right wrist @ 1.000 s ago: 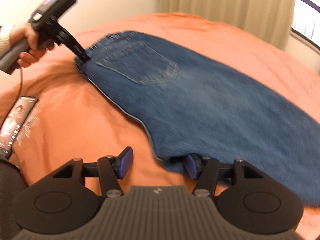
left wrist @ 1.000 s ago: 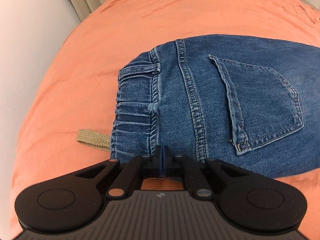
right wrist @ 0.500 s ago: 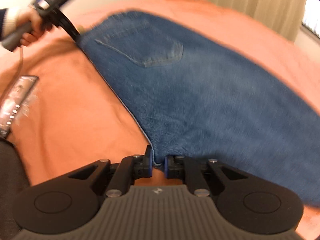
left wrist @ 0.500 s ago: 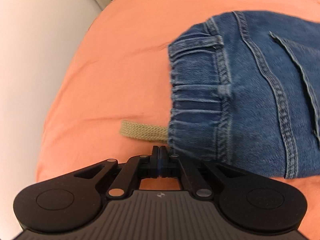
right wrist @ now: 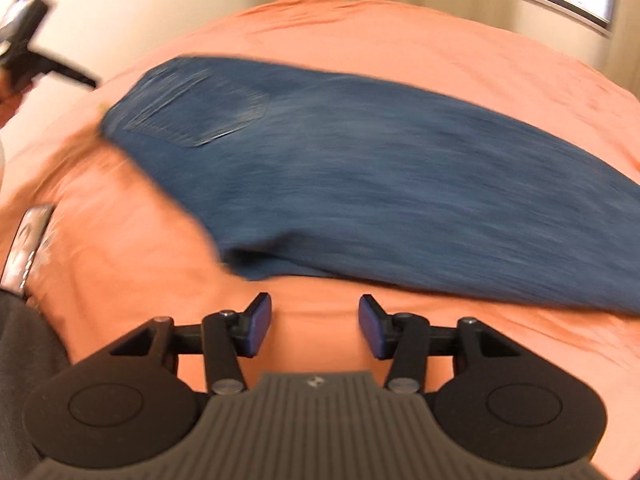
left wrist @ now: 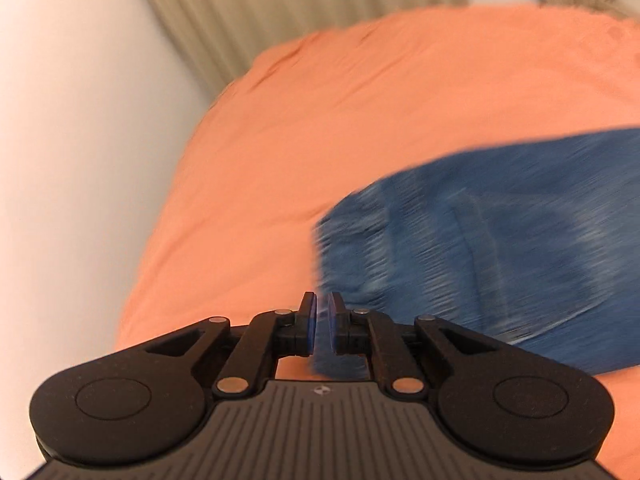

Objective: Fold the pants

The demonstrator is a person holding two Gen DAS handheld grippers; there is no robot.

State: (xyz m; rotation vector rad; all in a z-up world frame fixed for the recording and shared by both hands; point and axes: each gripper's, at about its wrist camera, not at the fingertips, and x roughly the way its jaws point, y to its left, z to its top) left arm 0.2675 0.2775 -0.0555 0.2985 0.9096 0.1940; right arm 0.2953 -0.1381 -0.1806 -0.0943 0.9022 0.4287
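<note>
- The left tool (left wrist: pixel 322 326) has a narrow gap between its blue pads (left wrist: pixel 310 328); its jaws have just been opening, and they pinch nothing, though blurred denim shows through the gap behind them.
- The right tool (right wrist: pixel 314 326) stands released, its pads (right wrist: pixel 256 330) well apart; its jaws have just been opening, with only bare orange sheet between them.
- A small pale emblem sits on the grey ribbed body of each tool; it is too small to read, and no other writing is legible.
- The pants (right wrist: pixel 380 184), blue jeans, lie flat on the bed (right wrist: pixel 380 44), back pocket (right wrist: pixel 200 110) facing up.
- In the right wrist view the near edge of the pants lies just beyond the right tool's tips, apart from them, the leg running off to the right.
- In the left wrist view the waistband end (left wrist: pixel 352 248) lies just ahead and to the right of the left tool.
- A phone (right wrist: pixel 28 248) rests on the bed at the left edge, its screen too blurred to read.
- Beige curtains (left wrist: pixel 304 4) hang behind the bed.
</note>
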